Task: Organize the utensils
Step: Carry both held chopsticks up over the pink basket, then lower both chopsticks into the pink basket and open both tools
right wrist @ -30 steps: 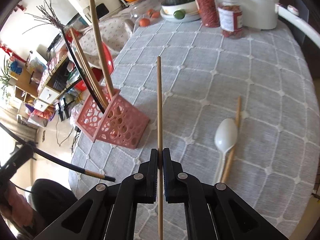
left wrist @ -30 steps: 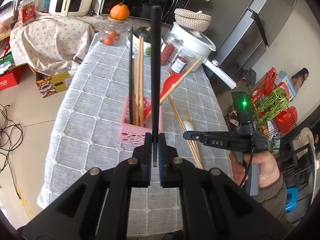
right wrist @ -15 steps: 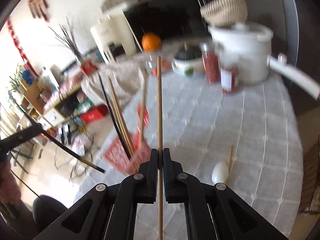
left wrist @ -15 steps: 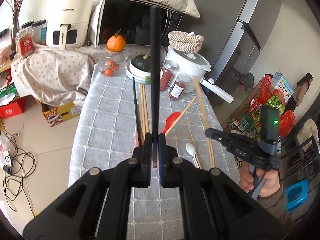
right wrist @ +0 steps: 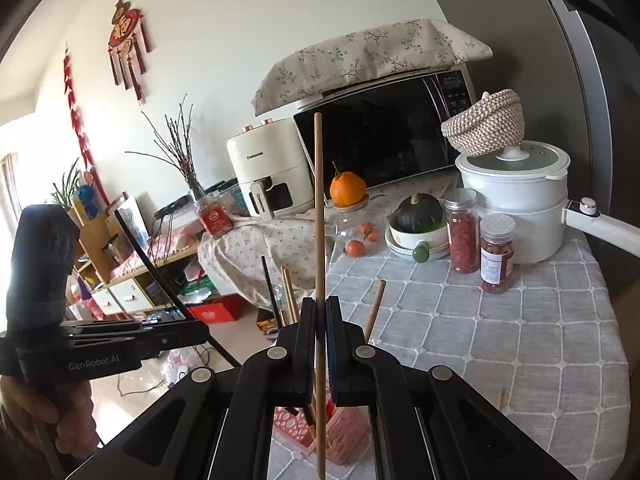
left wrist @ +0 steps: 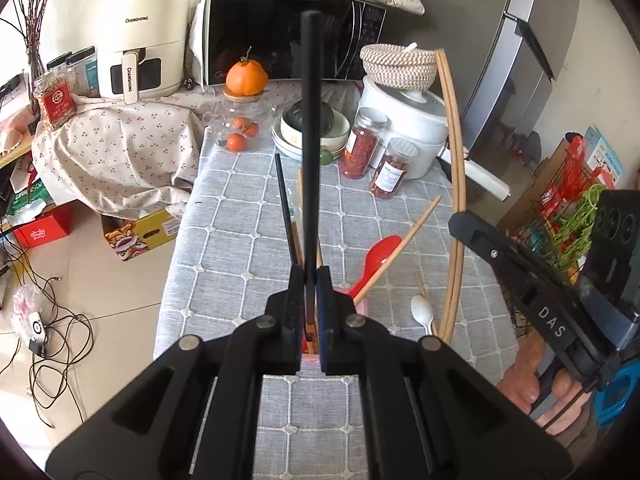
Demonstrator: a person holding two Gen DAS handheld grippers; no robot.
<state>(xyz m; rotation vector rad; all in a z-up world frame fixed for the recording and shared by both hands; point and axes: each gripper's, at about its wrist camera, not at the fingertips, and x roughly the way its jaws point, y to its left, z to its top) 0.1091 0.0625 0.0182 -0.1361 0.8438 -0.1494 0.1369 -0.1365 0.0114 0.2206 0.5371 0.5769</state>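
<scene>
Black chopstick (left wrist: 310, 128) stands clamped in the left gripper (left wrist: 308, 320), pointing far; wooden chopstick (right wrist: 318, 216) is clamped in the right gripper (right wrist: 319, 344), both above the pink basket (right wrist: 344, 436) on the grey surface (right wrist: 500, 340). White spoon (left wrist: 423, 310) lies right.

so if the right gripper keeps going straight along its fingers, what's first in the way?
Probably the pink basket: it sits just below and beyond the right gripper, which is shut on a wooden chopstick. The chopsticks standing in it are close too. Depth is unclear.
</scene>
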